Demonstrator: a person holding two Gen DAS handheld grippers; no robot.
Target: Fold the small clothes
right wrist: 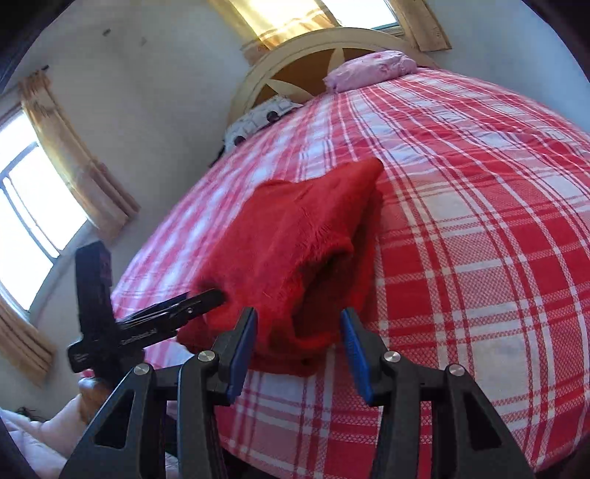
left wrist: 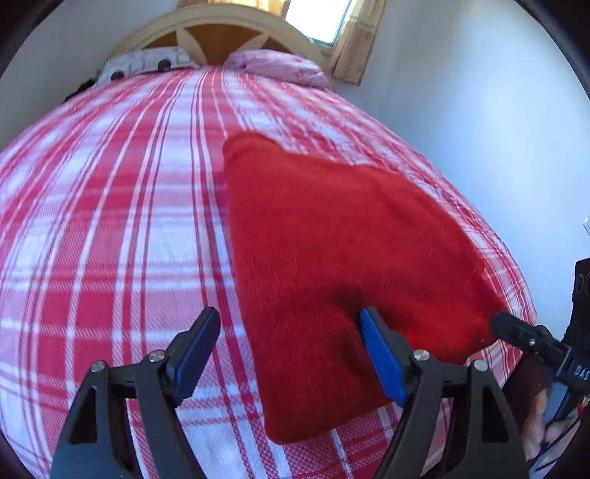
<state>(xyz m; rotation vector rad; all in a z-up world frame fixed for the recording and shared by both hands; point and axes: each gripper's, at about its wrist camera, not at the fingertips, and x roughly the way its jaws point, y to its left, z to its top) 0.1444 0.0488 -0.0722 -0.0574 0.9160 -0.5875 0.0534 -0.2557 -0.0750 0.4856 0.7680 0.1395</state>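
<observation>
Left wrist view: a fuzzy red knitted garment (left wrist: 332, 265) lies folded on the red-and-white plaid bedspread (left wrist: 110, 221), near the foot end of the bed and toward its right side. The left gripper (left wrist: 291, 350) has its blue-padded fingers (left wrist: 381, 359) spread wide; one pad rests against the near part of the garment, the other sits over bare bedspread, and nothing is pinched between them. At the right edge the other tool's black tip touches the garment's near corner, and white letters reading "DAS" show on its body, the rest cut off.

In the right wrist view the right gripper (right wrist: 298, 350) is also spread apart, its fingers either side of the garment's open, tube-like near end without closing on it. The left tool's black tip meets the garment's left edge there; small white print on its side is too blurred to read.

At the head of the bed lie a pink pillow (left wrist: 280, 68) and a white patterned pillow (left wrist: 147, 66), under a cream arched headboard (left wrist: 221, 33).
</observation>
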